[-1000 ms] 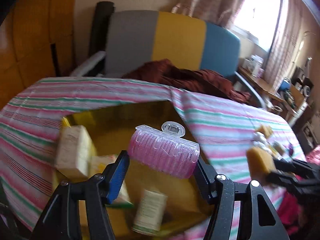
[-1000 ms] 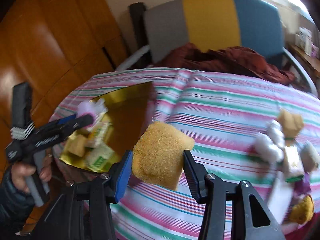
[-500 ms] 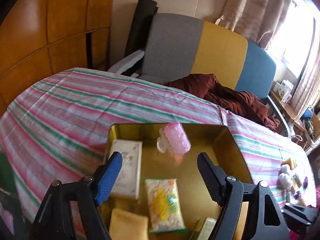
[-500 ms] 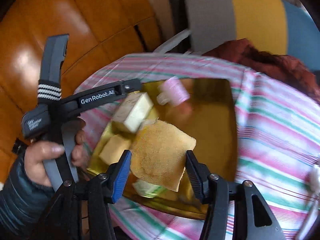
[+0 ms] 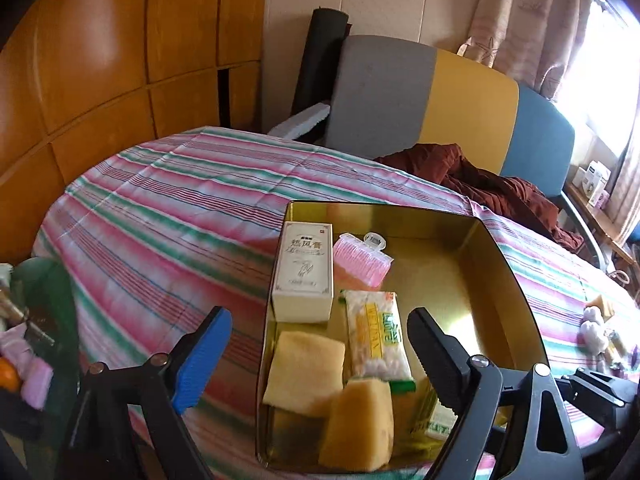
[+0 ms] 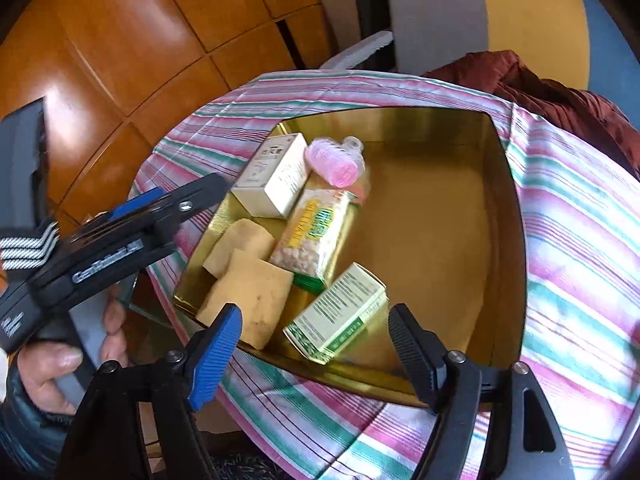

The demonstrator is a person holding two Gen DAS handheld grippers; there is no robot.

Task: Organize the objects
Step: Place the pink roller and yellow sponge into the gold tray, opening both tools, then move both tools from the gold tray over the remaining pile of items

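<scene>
A gold tray (image 5: 516, 280) (image 6: 508, 184) stands on the striped tablecloth. In it lie a pink hair roller (image 5: 362, 258) (image 6: 334, 164), a white box (image 5: 306, 270) (image 6: 276, 178), a snack packet (image 5: 376, 334) (image 6: 316, 232), two yellow sponges (image 5: 304, 372) (image 5: 358, 428) (image 6: 248, 300) and a green-and-white box (image 6: 340, 316). My left gripper (image 5: 318, 358) is open and empty above the tray's near left edge; it also shows in the right wrist view (image 6: 176, 204). My right gripper (image 6: 316, 350) is open and empty above the tray's near edge.
A grey, yellow and blue chair (image 5: 440, 92) with a dark red cloth (image 5: 480, 184) stands behind the table. Several small items (image 5: 596, 320) lie at the table's right. A wooden wall (image 5: 100, 60) is on the left. A green container (image 5: 44, 312) sits low left.
My left gripper opened and the pink roller dropped into the tray. My right gripper moved over the tray, opened, and the yellow sponge now lies in the tray's near corner.
</scene>
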